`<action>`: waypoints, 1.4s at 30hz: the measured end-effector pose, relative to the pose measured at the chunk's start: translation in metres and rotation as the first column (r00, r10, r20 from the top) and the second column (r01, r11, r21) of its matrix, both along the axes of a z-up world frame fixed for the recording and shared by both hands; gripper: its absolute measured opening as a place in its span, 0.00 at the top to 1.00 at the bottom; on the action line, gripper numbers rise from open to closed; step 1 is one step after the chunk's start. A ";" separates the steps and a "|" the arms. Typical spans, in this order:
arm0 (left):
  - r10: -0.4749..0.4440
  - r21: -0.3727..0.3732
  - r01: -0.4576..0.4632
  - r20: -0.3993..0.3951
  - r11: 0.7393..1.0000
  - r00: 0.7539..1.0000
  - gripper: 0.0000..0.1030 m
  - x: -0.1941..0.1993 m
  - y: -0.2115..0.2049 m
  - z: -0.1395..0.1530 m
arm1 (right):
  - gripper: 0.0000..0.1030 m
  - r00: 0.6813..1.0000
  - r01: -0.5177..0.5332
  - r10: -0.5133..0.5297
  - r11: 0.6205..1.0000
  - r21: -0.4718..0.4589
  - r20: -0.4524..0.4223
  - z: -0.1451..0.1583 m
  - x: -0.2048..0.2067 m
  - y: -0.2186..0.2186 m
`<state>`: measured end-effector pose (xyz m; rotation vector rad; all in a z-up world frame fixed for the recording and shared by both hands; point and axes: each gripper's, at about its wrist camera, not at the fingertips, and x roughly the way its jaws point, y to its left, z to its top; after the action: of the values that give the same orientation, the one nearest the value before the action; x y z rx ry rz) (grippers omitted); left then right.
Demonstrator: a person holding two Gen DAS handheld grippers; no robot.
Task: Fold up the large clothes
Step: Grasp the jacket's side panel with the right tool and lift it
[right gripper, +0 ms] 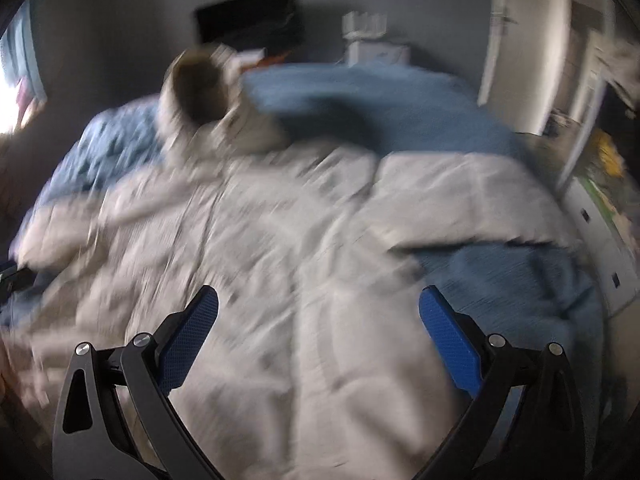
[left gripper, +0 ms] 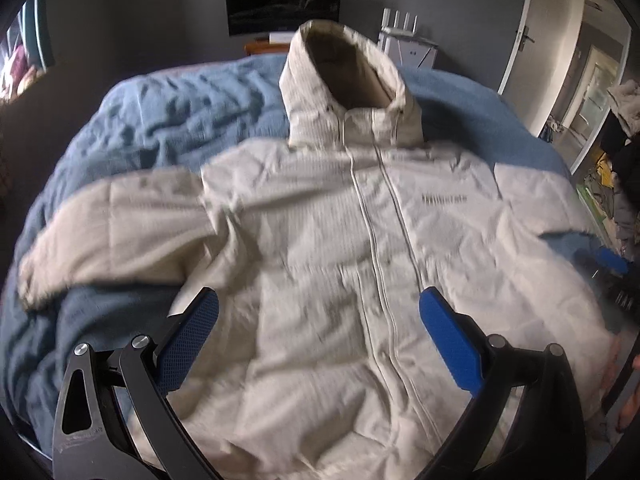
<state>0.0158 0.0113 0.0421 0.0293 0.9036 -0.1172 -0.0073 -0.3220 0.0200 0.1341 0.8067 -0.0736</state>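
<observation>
A large cream hooded jacket (left gripper: 328, 240) lies front up on a blue bedspread (left gripper: 168, 120), zip shut, hood (left gripper: 344, 80) towards the far wall. One sleeve (left gripper: 108, 228) stretches out to the left. My left gripper (left gripper: 319, 304) hovers open above the jacket's lower front, nothing between its blue pads. In the blurred right wrist view the same jacket (right gripper: 280, 280) fills the middle, with its other sleeve (right gripper: 460, 200) lying to the right. My right gripper (right gripper: 319, 304) is open over the jacket's body, empty. The right gripper also shows as a blue shape (left gripper: 608, 260) at the left wrist view's right edge.
A dark screen (left gripper: 284, 2) hangs on the grey wall behind the bed, beside a white router (left gripper: 400, 28) on a box. A white door (left gripper: 532, 28) and a pile of clutter (left gripper: 608, 168) stand at the right. A window (left gripper: 16, 64) lights the left edge.
</observation>
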 end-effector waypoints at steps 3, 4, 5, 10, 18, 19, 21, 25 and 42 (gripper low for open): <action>0.005 -0.001 -0.005 0.032 1.000 0.999 0.06 0.012 0.006 0.025 | 0.06 0.993 0.098 -0.099 0.995 0.026 0.061 0.024 0.005 -0.037; 0.003 -0.001 -0.003 0.038 1.000 0.999 0.06 0.018 0.010 0.031 | 0.06 0.990 0.120 -0.122 0.992 0.030 0.072 0.032 0.009 -0.049; -0.008 -0.005 0.009 0.042 1.000 0.999 0.06 0.024 0.011 0.038 | 0.06 0.986 0.147 -0.149 0.989 0.032 0.079 0.039 0.013 -0.061; -0.020 0.090 0.006 0.151 0.996 0.988 0.06 0.041 0.011 0.036 | 0.06 0.976 0.211 -0.209 0.977 -0.022 0.064 0.048 0.036 -0.093; -0.004 0.135 0.000 0.024 0.991 1.000 0.06 0.058 0.004 -0.042 | 0.06 0.967 0.252 -0.248 0.892 0.374 -0.060 0.003 0.050 -0.175; 0.003 0.154 -0.005 0.013 0.988 1.000 0.06 0.058 0.004 -0.053 | 0.06 0.965 0.259 -0.253 0.881 0.397 -0.068 -0.003 0.050 -0.183; -0.004 0.165 0.004 0.001 0.986 1.000 0.06 0.057 0.005 -0.071 | 0.06 0.962 0.269 -0.260 0.870 0.414 -0.080 -0.014 0.050 -0.195; -0.021 0.157 0.030 -0.055 0.987 0.998 0.06 0.063 0.006 -0.094 | 0.08 0.944 0.331 -0.296 0.845 0.420 -0.147 -0.039 0.053 -0.212; -0.057 0.062 0.062 -0.090 0.996 0.994 0.06 0.074 0.010 -0.112 | 0.51 0.860 0.494 -0.487 0.719 0.489 -0.154 -0.089 0.080 -0.274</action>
<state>0.0899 0.0208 -0.0704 0.1119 0.9950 -0.1459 0.0722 -0.5963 -0.0694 0.8676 0.7712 -0.3661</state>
